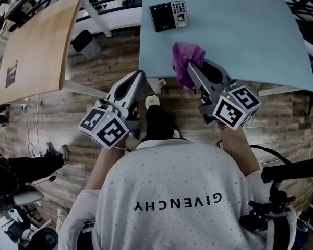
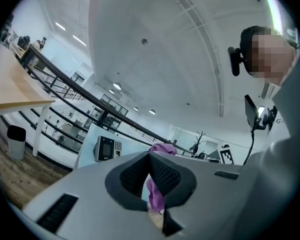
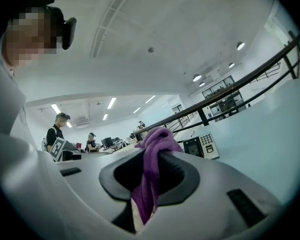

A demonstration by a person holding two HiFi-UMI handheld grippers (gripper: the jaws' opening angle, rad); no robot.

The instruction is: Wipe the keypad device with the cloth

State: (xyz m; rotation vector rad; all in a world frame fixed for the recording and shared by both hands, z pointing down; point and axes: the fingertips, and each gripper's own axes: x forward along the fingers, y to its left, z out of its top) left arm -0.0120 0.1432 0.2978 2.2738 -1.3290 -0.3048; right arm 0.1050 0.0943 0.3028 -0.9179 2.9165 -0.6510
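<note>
**Head view.** A light blue table (image 1: 250, 35) fills the upper right. The keypad device (image 1: 169, 15) lies flat on the table near its far left corner, with its dark screen to the left of a small grid of keys. The right gripper (image 1: 190, 69) is over the table's near edge, its jaws pinching a bunched purple cloth (image 1: 183, 60). The cloth is above the table's near left part, well apart from the keypad device. The left gripper (image 1: 140, 79) is just off the table's left near corner, over the wooden floor. Each gripper carries a cube with black-and-white square markers. The person's white shirt (image 1: 177, 212) reads "GIVENCHY", upside down in this view.

**Left gripper view.** The left gripper (image 2: 150, 156) has its ribbed pads pressed together at the tips, with nothing between them. The purple cloth (image 2: 155, 194) shows beyond the jaws. The keypad device (image 2: 106, 148) sits on the table (image 2: 87, 151), to the left of the jaws.

**Right gripper view.** The right gripper (image 3: 152, 159) is clamped on the cloth (image 3: 149, 184). The cloth bulges above the pads and hangs below them. The keypad device (image 3: 202, 146) lies on the table (image 3: 260, 129) beyond, to the right of the jaws. Any print on it is too small to read.
</note>
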